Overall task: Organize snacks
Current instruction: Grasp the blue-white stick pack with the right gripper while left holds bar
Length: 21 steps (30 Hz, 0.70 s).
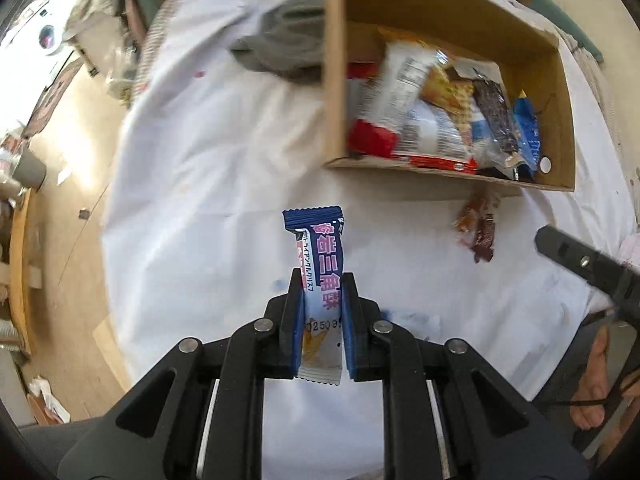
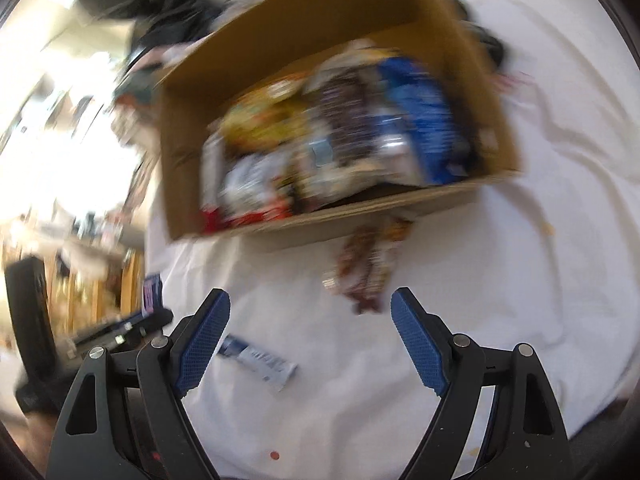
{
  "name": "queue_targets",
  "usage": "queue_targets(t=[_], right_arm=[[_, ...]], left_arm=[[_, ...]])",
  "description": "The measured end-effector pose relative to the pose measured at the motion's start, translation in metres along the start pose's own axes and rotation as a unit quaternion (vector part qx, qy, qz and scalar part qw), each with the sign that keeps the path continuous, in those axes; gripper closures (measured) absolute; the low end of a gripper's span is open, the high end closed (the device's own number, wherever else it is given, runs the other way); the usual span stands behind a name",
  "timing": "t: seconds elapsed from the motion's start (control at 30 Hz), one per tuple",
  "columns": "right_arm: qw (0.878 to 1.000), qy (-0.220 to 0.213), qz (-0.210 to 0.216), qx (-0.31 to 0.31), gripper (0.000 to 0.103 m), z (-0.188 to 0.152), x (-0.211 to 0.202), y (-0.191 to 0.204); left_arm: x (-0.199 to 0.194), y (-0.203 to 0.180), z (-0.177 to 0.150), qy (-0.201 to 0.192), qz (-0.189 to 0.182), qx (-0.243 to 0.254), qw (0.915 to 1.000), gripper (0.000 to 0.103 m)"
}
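left gripper (image 1: 322, 280), black with blue pads, is clamped on a blue-and-white snack bar wrapper with pink lettering (image 1: 320, 276); the wrapper stands upright between the pads at lower centre of the left wrist view, its crimped blue end above the fingertips, clear of the white cloth covering the surface (image 1: 208, 184). right gripper (image 2: 310, 308) stands wide apart with nothing between its blue pads, lower centre of the right wrist view. just beside its left finger a small blue-and-white sachet (image 2: 260, 360) lies flat on the cloth. above the gap between the fingers a brown-and-red wrapped snack (image 2: 366, 268) lies on the cloth, touching or just beside the near wall of an open brown cardboard box (image 2: 180, 152). the box, upper centre in both views, holds a heap of mixed snack packets (image 1: 436, 112); the right wrist view is blurred and individual packets there cannot be told. a grey cloth item (image 1: 280, 48) lies beside the box at upper centre of the left wrist view.
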State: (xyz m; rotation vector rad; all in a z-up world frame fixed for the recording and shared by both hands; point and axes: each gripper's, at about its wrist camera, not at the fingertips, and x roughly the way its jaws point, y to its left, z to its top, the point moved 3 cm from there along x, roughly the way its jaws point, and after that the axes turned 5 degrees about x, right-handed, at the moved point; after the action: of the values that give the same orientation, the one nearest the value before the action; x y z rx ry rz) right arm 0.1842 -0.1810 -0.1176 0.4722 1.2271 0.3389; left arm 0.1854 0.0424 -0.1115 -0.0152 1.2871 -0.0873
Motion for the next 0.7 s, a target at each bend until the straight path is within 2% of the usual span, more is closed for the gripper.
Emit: queue_targets(t=[0.1, 0.17, 0.23, 0.4, 0.53, 0.7], right_arm=[[0.998, 0.024, 0.010, -0.061, 0.018, -0.010, 0.011, 0.024], [0.994, 0.041, -0.003, -0.100, 0.018, -0.018, 0.020, 0.036], [0.988, 0.061, -0.026, -0.141, 0.018, -0.027, 0.034, 0.046], [0.964, 0.128, -0.071, -0.223, 0.020, -0.053, 0.077, 0.063], [0.945, 0.150, -0.090, -0.275, 0.020, -0.068, 0.097, 0.076], [0.949, 0.156, -0.064, -0.266, 0.022, -0.071, 0.107, 0.087]], left_arm=[[-0.011, 0.018, -0.013, 0.001, 0.010, -0.019, 0.9998, 0.090], [-0.012, 0.027, -0.022, 0.005, 0.018, -0.026, 0.9995, 0.090], [-0.008, 0.032, -0.027, 0.008, 0.009, -0.037, 0.9992, 0.090], [-0.004, 0.031, -0.033, 0.005, 0.027, -0.031, 0.9991, 0.090], [0.000, 0.031, -0.033, 0.009, 0.027, -0.031, 0.9991, 0.090], [0.001, 0.020, -0.032, 0.005, 0.029, -0.009, 0.9995, 0.090]])
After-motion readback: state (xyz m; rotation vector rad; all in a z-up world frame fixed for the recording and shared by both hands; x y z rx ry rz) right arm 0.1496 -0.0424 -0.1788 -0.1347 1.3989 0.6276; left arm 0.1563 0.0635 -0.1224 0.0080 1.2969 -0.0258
